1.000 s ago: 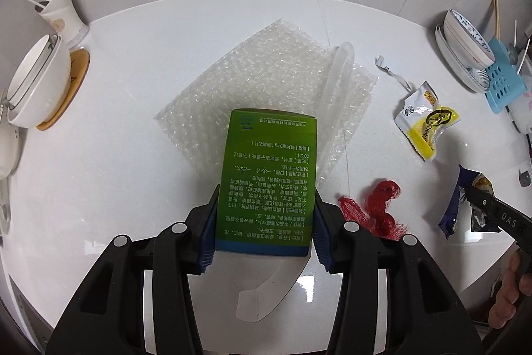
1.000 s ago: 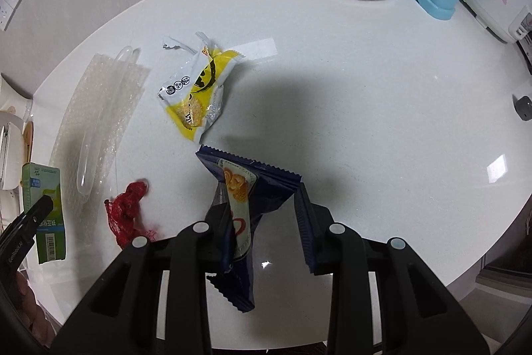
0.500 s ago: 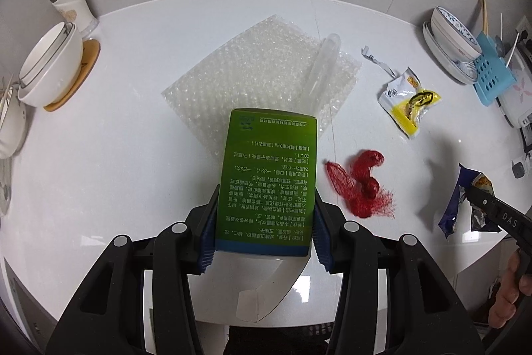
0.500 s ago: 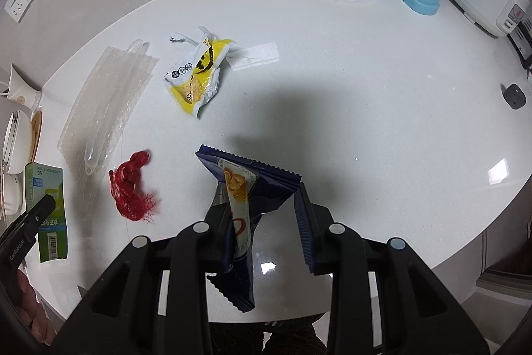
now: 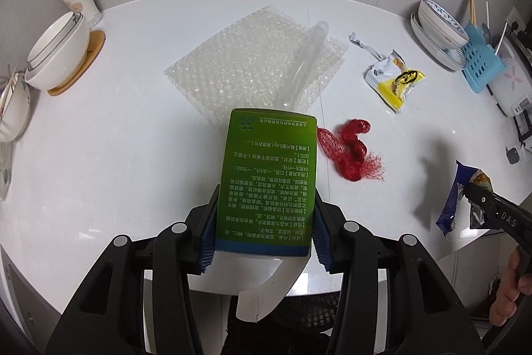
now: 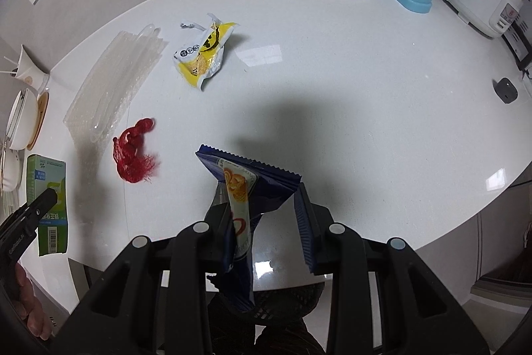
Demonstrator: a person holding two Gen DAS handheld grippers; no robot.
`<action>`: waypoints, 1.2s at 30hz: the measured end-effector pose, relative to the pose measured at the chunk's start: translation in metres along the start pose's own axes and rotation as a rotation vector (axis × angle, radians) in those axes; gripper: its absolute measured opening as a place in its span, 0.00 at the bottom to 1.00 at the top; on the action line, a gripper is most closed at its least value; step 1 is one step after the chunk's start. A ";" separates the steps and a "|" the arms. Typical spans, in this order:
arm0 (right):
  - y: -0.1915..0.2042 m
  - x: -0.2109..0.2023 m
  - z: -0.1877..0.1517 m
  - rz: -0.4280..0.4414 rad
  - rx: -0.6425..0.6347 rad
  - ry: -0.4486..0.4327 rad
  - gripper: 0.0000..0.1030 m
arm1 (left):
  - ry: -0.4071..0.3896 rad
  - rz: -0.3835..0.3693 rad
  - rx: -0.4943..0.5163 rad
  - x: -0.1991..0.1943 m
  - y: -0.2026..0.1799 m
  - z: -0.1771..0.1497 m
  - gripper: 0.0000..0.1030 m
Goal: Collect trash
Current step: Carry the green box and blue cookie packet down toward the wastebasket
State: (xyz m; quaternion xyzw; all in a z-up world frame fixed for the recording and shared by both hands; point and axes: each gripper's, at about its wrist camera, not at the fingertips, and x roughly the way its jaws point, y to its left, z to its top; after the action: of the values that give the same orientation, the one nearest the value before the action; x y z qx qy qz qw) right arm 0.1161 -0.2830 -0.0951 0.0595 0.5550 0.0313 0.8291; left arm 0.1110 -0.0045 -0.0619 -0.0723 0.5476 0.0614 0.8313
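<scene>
Both grippers have drawn back toward the near edge of the round white desk (image 6: 365, 82), each carrying trash clear of it. The left gripper (image 5: 264, 232) has its fingers clamped on a green cardboard carton (image 5: 267, 178); the right gripper (image 6: 266, 222) pinches a dark blue foil snack wrapper (image 6: 247, 188). A red mesh net (image 5: 347, 148), yellow wrapper (image 5: 395, 80) and bubble wrap sheet (image 5: 252, 62) remain uncollected.

Both views are evenly and fairly brightly lit from overhead, and sharp throughout, with no motion blur. The white counter (image 6: 365, 82) carries a broad soft shadow at the middle of the right wrist view and small bright glare patches near its lower right edge. The fisheye lens bends the counter's rim into a curve, and dark vignetting fills every frame corner.
</scene>
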 end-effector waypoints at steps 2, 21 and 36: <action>0.001 -0.002 -0.005 0.004 -0.011 0.001 0.29 | 0.002 -0.006 -0.001 -0.001 -0.001 -0.007 0.45; 0.005 -0.015 -0.053 0.049 -0.083 -0.008 0.29 | 0.014 -0.018 0.017 -0.010 -0.019 -0.065 0.45; 0.000 -0.037 -0.095 0.069 -0.142 -0.040 0.29 | 0.039 -0.030 0.050 -0.012 -0.037 -0.130 0.45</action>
State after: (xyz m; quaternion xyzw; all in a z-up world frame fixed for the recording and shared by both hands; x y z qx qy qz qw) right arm 0.0139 -0.2816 -0.0971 0.0201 0.5322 0.0978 0.8407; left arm -0.0044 -0.0659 -0.0998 -0.0609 0.5637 0.0339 0.8230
